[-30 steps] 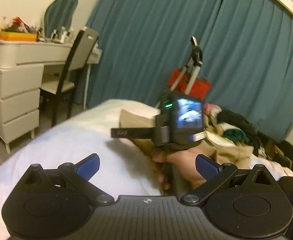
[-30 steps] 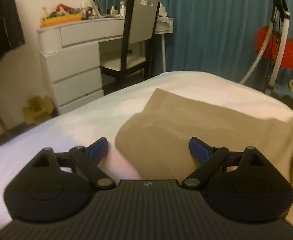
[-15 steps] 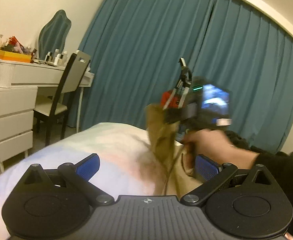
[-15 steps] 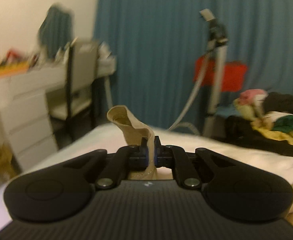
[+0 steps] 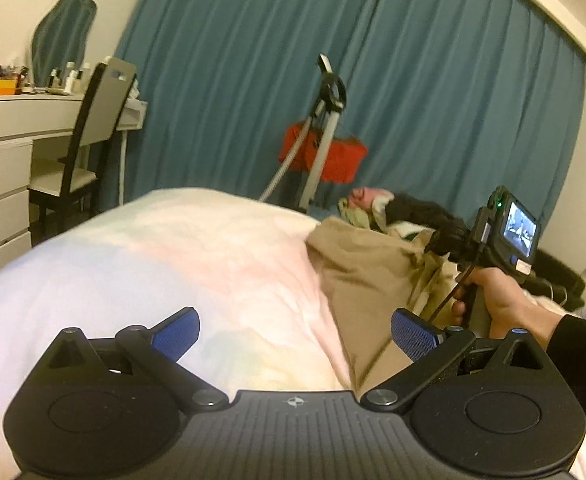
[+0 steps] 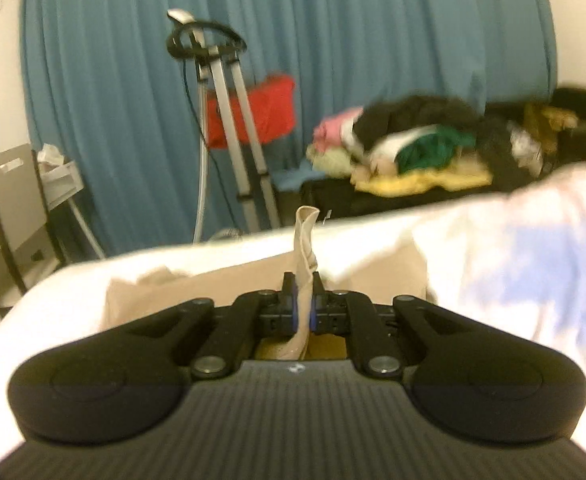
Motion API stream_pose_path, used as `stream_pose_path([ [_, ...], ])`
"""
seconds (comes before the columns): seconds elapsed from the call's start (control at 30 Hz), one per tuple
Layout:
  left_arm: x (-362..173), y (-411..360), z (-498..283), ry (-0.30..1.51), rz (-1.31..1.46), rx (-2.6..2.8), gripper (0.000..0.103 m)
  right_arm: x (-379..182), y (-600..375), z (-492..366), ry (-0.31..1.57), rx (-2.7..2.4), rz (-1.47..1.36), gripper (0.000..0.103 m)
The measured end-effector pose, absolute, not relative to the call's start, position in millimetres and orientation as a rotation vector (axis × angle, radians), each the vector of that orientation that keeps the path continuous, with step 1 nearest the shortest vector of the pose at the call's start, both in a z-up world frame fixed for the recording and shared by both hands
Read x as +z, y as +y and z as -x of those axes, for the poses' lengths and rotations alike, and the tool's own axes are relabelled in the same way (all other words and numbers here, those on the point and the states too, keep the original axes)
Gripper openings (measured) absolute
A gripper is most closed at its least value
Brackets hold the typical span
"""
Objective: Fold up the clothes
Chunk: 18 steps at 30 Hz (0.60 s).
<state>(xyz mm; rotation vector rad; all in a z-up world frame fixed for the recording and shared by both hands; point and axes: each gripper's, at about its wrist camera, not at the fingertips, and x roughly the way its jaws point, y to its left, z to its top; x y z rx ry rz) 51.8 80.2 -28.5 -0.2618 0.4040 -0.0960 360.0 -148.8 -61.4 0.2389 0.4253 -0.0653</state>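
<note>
Bed [image 5: 153,264] covered in a pale sheet, whitish with faint pink and blue tints, smooth and filling the near part of both views. Lying on it, toward its right side in the left wrist view, a tan garment [image 5: 357,264] spread flat with one edge rumpled, part of it lifted off the sheet in a narrow twisted strip [image 6: 305,240]. Beyond the far edge of the mattress, on a dark low surface, a heap of mixed clothes [image 6: 417,148], pink, green, yellow and black
</note>
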Motion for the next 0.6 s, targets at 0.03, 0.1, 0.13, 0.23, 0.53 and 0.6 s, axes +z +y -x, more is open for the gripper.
stream_pose_path([
  [0.03, -33, 78, -56, 0.413, 0.257, -0.102, 0.103, -69, -152, -362, 0.459, -0.055, -0.258, 0.012],
  [0.1, -40, 74, -63, 0.429, 0.245, -0.113, 0.103, -76, -153, -365, 0.507, -0.025, -0.264, 0.041],
  [0.13, -42, 72, -65, 0.430, 0.231, -0.118, 0.103, -78, -153, -364, 0.521, 0.002, -0.262, 0.053],
  [0.23, -45, 64, -70, 0.431, 0.200, -0.132, 0.103, -66, -151, -346, 0.508, 0.046, -0.237, 0.088],
  [0.53, -31, 51, -45, 0.363, 0.153, -0.158, 0.103, -6, -132, -227, 0.418, 0.120, -0.232, 0.088],
  [0.6, -25, 47, -36, 0.343, 0.130, -0.161, 0.103, 5, -132, -194, 0.395, 0.130, -0.226, 0.088],
])
